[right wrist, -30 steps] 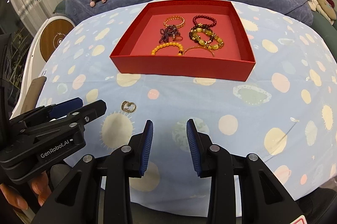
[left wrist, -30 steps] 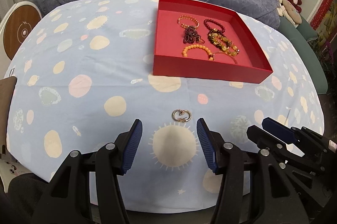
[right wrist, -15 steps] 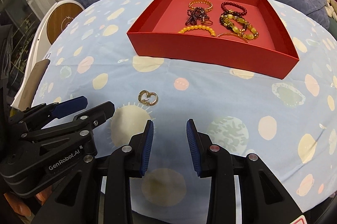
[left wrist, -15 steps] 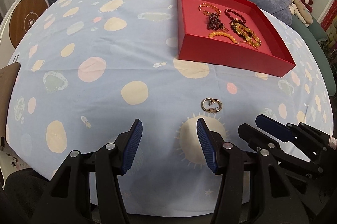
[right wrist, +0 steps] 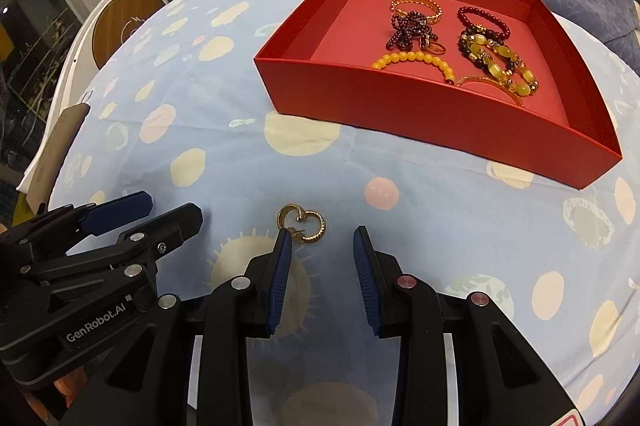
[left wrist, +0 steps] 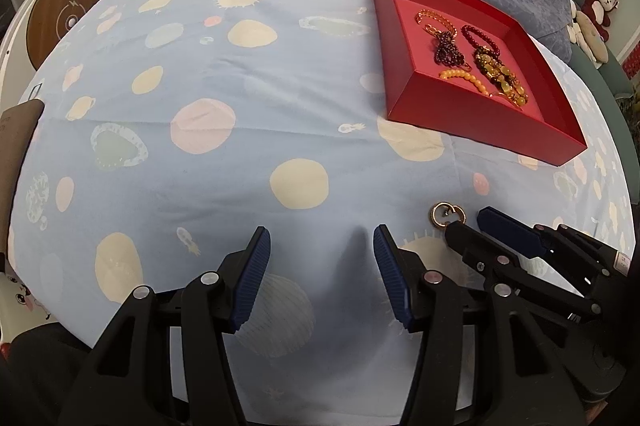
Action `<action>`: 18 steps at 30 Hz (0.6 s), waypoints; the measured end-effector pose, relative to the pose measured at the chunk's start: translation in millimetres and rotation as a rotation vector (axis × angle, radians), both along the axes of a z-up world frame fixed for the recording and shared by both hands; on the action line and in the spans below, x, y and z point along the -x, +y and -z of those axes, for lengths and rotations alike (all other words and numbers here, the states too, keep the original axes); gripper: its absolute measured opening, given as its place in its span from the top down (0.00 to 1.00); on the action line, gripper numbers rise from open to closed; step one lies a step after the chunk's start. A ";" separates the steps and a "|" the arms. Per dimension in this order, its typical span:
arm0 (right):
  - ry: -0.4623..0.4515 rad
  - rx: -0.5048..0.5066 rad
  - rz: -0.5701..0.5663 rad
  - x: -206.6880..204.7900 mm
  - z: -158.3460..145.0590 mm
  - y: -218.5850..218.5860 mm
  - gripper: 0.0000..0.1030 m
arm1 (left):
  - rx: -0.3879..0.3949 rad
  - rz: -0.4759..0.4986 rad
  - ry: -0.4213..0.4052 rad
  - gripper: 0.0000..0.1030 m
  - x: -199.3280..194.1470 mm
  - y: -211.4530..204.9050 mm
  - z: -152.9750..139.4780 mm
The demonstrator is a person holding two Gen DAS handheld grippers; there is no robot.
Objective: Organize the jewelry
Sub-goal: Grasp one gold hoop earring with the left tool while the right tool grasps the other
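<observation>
A red tray (right wrist: 420,114) is sitting at upper right on a pale blue tablecloth (right wrist: 240,154) showing cream and pink dots; gold earrings (right wrist: 303,223) are gleaming below.

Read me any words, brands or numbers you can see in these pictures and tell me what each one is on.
"GenRobot.AI": white lettering on the black body of the left gripper, seen in the right wrist view.
Small print on the brown flat object at the table's left edge: too small to read.
White label on the right gripper body, in the left wrist view: too blurred to read.
Nothing else readable.
</observation>
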State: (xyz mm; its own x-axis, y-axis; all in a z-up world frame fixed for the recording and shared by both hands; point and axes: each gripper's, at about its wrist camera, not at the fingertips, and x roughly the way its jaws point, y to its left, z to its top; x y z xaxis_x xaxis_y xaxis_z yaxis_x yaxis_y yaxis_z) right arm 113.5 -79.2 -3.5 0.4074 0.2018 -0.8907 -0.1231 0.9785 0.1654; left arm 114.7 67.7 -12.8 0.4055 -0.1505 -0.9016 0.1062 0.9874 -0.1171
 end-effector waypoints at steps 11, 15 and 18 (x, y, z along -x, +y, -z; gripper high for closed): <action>-0.003 0.023 -0.005 5.4 0.3 -7.9 0.90 | 0.022 0.024 -0.006 0.50 -4.2 -11.5 -3.6; -0.001 0.018 0.038 10.8 -2.7 -25.9 0.95 | 0.037 0.054 -0.009 0.50 -2.9 -25.4 -6.7; -0.003 0.016 0.077 16.0 -6.6 -43.5 0.96 | 0.048 0.079 -0.008 0.50 -1.9 -37.8 -7.4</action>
State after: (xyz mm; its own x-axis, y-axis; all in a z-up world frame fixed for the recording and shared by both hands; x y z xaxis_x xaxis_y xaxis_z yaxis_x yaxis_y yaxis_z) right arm 97.4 -122.8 3.1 0.4240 0.1550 -0.8923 -0.0474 0.9877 0.1490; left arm 116.6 29.9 -5.4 0.3981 -0.2250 -0.8893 0.1849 0.9692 -0.1625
